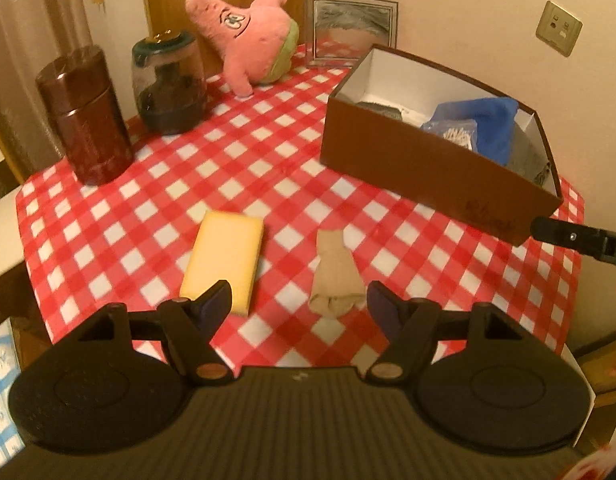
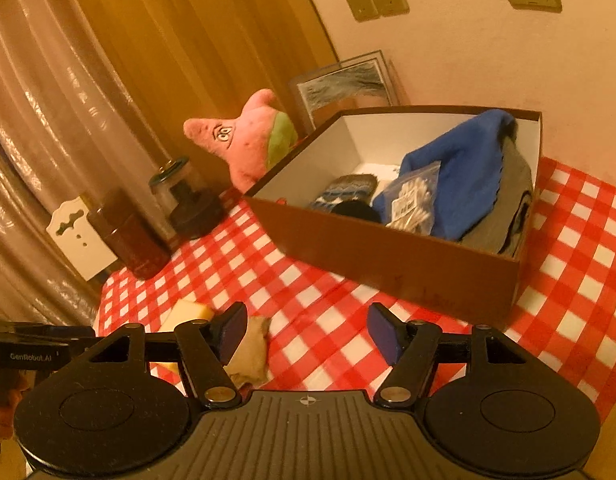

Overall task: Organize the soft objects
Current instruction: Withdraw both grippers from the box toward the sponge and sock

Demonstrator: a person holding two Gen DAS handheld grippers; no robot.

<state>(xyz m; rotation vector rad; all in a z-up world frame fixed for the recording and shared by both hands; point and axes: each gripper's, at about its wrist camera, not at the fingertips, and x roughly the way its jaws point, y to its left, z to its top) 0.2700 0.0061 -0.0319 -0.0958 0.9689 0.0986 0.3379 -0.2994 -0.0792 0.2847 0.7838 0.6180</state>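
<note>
1. On the checked worktop (image 1: 268, 168) we see a yellow sponge (image 1: 224, 258) and a beige sock (image 1: 336, 280), both lying flat beside each other.
2. Our left gripper (image 1: 299, 300) tilts down over them, jaws wide and empty; our right gripper (image 2: 306, 334) is open too, holding nothing.
3. Both soft things lie lengthwise away from us, toward the brown box (image 1: 428, 160).

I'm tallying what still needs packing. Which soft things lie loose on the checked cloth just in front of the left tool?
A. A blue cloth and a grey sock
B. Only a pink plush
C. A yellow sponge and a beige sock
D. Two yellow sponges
C: the yellow sponge and beige sock lie side by side on the checked cloth, outside the brown box.
</note>
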